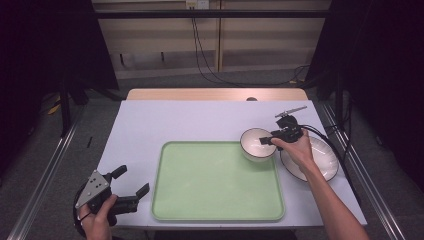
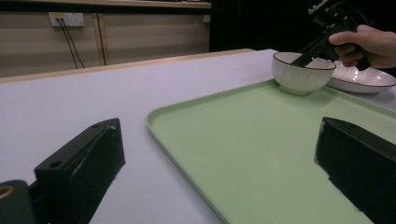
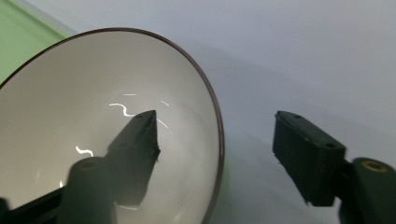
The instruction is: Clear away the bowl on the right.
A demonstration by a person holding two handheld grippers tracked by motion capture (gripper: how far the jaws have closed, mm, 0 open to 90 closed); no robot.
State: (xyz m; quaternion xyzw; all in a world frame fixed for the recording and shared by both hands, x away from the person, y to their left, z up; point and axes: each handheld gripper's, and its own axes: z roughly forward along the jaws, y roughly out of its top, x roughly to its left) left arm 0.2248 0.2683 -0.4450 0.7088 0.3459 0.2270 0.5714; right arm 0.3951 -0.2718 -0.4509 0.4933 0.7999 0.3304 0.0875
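A white bowl with a dark rim (image 1: 255, 145) stands at the far right corner of the pale green tray (image 1: 215, 185). My right gripper (image 1: 267, 141) straddles the bowl's right rim with its jaws open. In the right gripper view, one jaw is inside the bowl (image 3: 70, 116) and the other outside, and neither pad touches the rim; my right gripper (image 3: 215, 122) holds nothing. My left gripper (image 1: 134, 179) rests open and empty near the table's front left corner, beside the tray. From the left gripper view (image 2: 219, 126) the bowl (image 2: 301, 74) and right gripper (image 2: 310, 55) show far off.
A white plate (image 1: 325, 160) lies on the table just right of the tray, under my right hand. The tray (image 2: 261, 154) is bare apart from the bowl. The table's edges are close at the right and front; cables trail from the right gripper.
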